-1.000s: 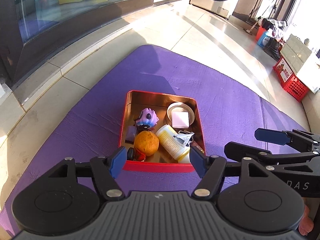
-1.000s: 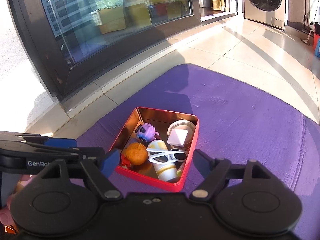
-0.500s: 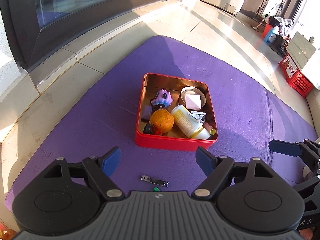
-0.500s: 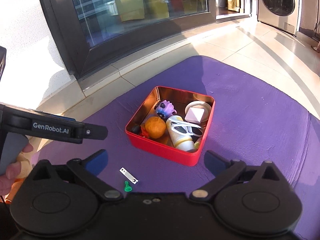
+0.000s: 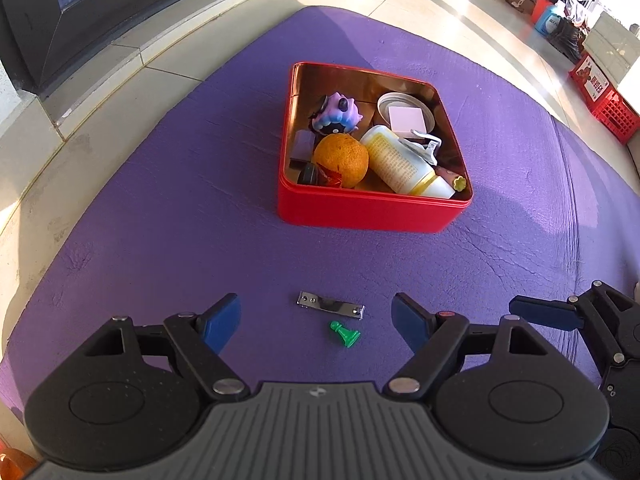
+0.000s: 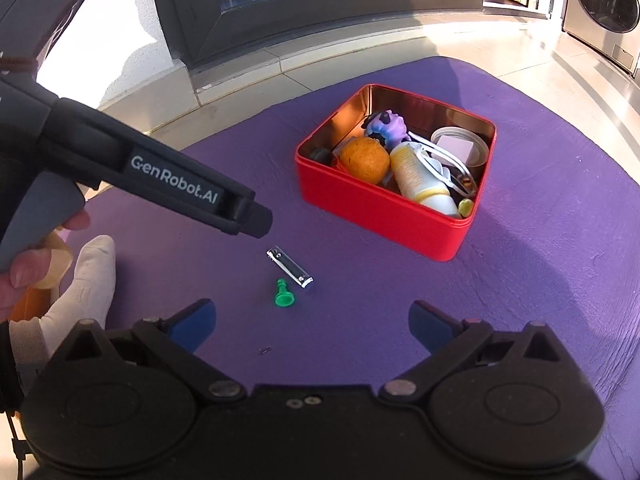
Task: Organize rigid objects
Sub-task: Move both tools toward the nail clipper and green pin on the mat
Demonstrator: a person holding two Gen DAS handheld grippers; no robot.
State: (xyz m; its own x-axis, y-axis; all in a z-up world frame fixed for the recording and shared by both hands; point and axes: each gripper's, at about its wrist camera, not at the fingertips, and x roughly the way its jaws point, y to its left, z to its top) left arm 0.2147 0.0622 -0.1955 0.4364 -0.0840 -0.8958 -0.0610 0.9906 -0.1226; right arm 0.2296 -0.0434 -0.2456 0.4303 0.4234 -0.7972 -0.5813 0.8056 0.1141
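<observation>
A red tin box (image 5: pixel 368 212) (image 6: pixel 384 216) sits on a purple mat (image 5: pixel 160 220). It holds an orange (image 5: pixel 341 160), a purple toy (image 5: pixel 340 112), a white bottle (image 5: pixel 404 166), white sunglasses (image 6: pixel 444 164), a white lid with a pale square block (image 5: pixel 406 118) and small pieces. A metal nail clipper (image 5: pixel 330 305) (image 6: pixel 289 266) and a green pawn (image 5: pixel 345 334) (image 6: pixel 283 294) lie on the mat before the box. My left gripper (image 5: pixel 316 322) is open and empty, just behind them. My right gripper (image 6: pixel 312 322) is open and empty, to their right.
The mat lies on a tiled floor beside a dark window frame (image 6: pixel 192 20). A washing machine (image 6: pixel 604 12) stands at the far right. Red crates (image 5: pixel 604 100) and bags stand at the far right in the left wrist view. A white-socked foot (image 6: pixel 86 284) rests at the mat's left.
Both grippers have pulled back from the box and stayed open. The nail clipper and green pawn, hidden a second ago, have come into view on the mat in front of them.
</observation>
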